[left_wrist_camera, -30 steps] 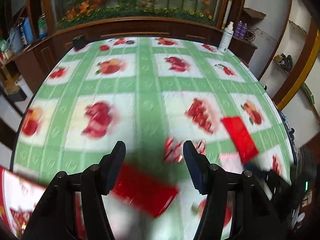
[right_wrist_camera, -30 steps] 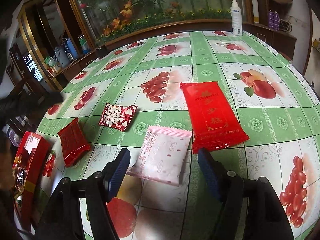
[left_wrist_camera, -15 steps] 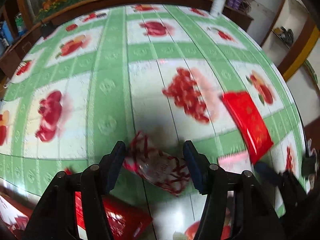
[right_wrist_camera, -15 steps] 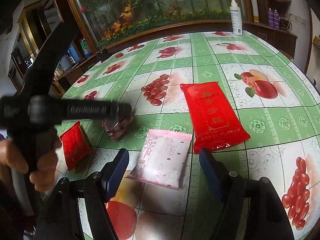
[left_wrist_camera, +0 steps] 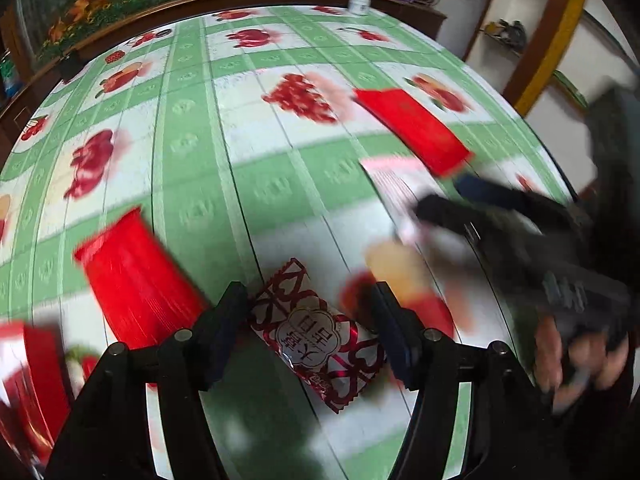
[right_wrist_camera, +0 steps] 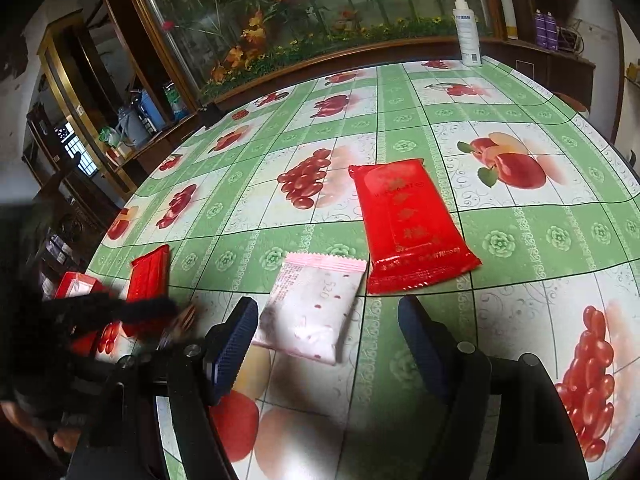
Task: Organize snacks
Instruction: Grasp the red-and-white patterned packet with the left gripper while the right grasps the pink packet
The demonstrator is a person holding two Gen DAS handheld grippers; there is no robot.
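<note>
In the left wrist view my left gripper (left_wrist_camera: 310, 326) stands wide around a small red-and-silver heart-pattern packet (left_wrist_camera: 320, 334), which looks lifted above the table; whether the pads touch it I cannot tell. A small red packet (left_wrist_camera: 136, 280) lies to its left. My right gripper (right_wrist_camera: 326, 338) is open and empty, just in front of a pink packet (right_wrist_camera: 314, 306). A large red packet (right_wrist_camera: 408, 226) lies beyond it. The left gripper shows blurred at the left of the right wrist view (right_wrist_camera: 120, 312).
A red box (right_wrist_camera: 76, 286) with snacks sits at the table's left edge. The round table has a green fruit-print cloth (right_wrist_camera: 400, 120). A white spray bottle (right_wrist_camera: 466, 32) stands at the far edge. Wooden cabinets and a flower display ring the back.
My left gripper swept over to the heart-pattern packet, closed around it, and has pulled back toward the near left with the packet between its fingers. The right gripper has stayed still.
</note>
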